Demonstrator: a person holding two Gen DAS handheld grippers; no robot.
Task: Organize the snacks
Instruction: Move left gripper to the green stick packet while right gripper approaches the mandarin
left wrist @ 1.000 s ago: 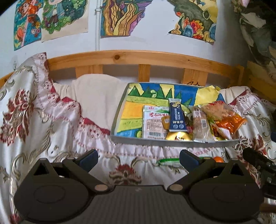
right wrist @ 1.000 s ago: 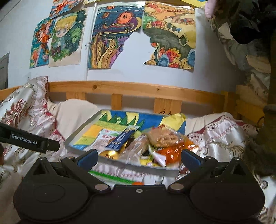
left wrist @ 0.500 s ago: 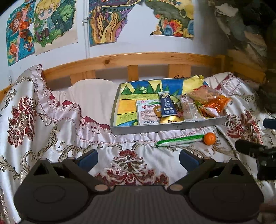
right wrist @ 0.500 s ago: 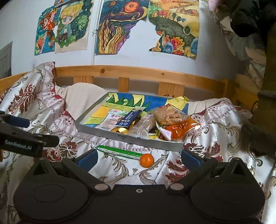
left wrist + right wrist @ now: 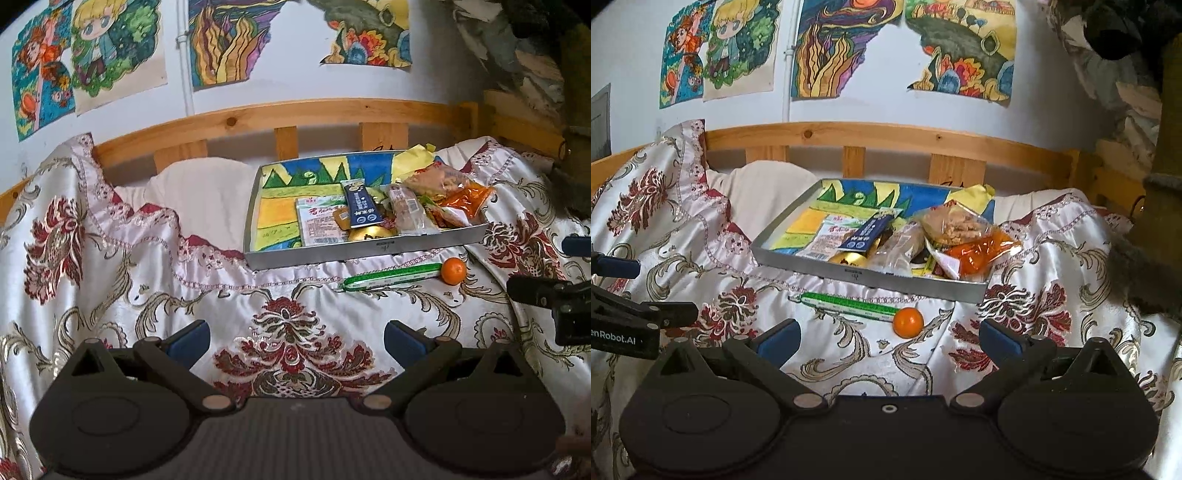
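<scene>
A grey metal tray (image 5: 365, 249) (image 5: 871, 276) lies on the patterned bedspread and holds several snack packets: a pink-and-white pack (image 5: 318, 221), a dark blue bar (image 5: 360, 206) (image 5: 868, 230), a gold item (image 5: 369, 233) and clear bags with orange contents (image 5: 979, 251). In front of the tray lie a long green stick packet (image 5: 393, 275) (image 5: 846, 303) and a small orange fruit (image 5: 453, 270) (image 5: 908, 322). My left gripper (image 5: 295, 338) is open over the cloth, well short of the tray. My right gripper (image 5: 888, 338) is open too, just short of the orange fruit.
A wooden bed rail (image 5: 280, 114) and a wall with coloured drawings (image 5: 827, 48) stand behind the tray. A cream pillow (image 5: 199, 192) lies left of it. The other gripper shows at the right edge (image 5: 554, 295) of the left wrist view and the left edge (image 5: 624, 317) of the right.
Both grippers have pulled back from the tray, so the green stick packet and the orange fruit now show in full. Both stay open.
</scene>
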